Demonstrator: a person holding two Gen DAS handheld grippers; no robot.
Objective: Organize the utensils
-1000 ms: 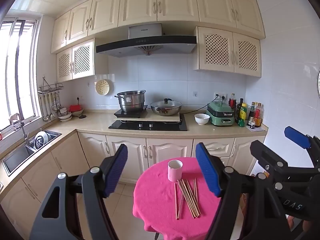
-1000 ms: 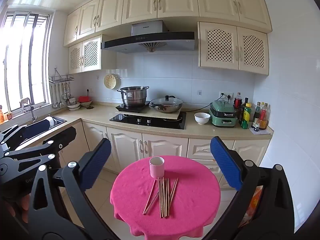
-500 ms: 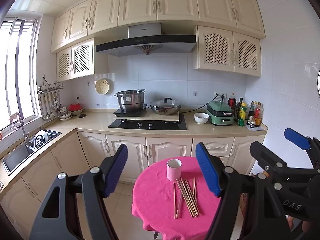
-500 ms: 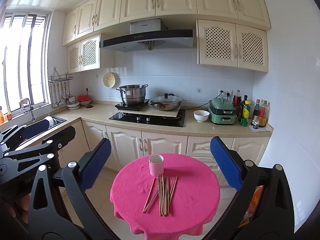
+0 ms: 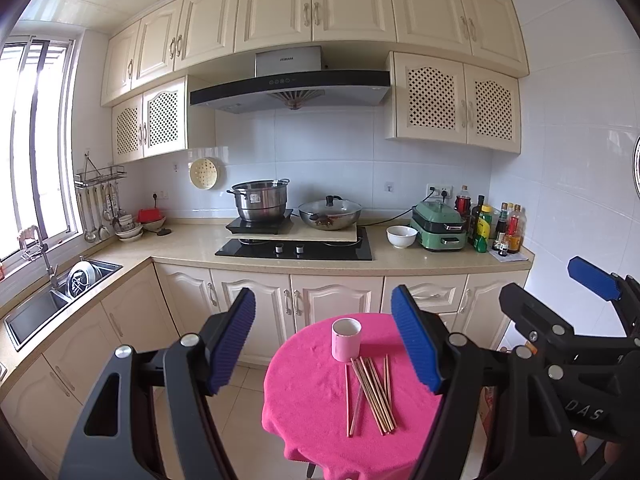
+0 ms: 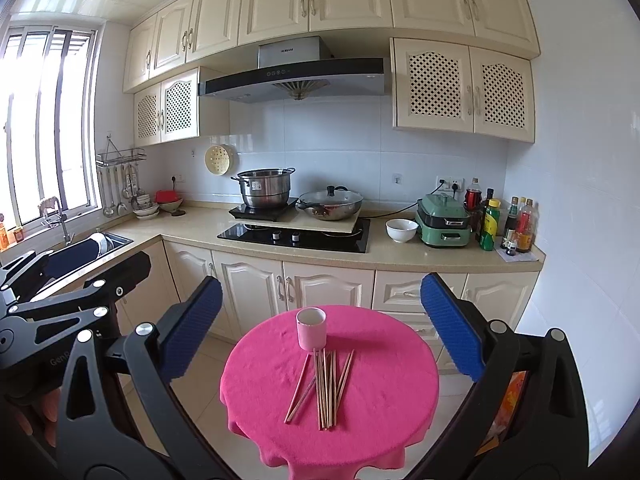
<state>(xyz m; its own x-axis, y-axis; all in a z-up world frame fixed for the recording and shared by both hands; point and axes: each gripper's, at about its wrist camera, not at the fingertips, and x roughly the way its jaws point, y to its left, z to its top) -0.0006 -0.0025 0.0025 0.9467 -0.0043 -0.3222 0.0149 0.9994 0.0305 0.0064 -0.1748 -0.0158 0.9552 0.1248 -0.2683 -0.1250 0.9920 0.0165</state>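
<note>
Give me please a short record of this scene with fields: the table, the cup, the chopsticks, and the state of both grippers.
table: round, covered by pink cloth
cup: pink cup, upright, at far side of cloth
chopsticks: wooden chopsticks lying loose on cloth, just in front of cup, none inside it
left gripper: open, holds nothing, away from the table
right gripper: open, holds nothing, away from the table

Round pink-clothed table with pink cup and loose chopsticks.
</note>
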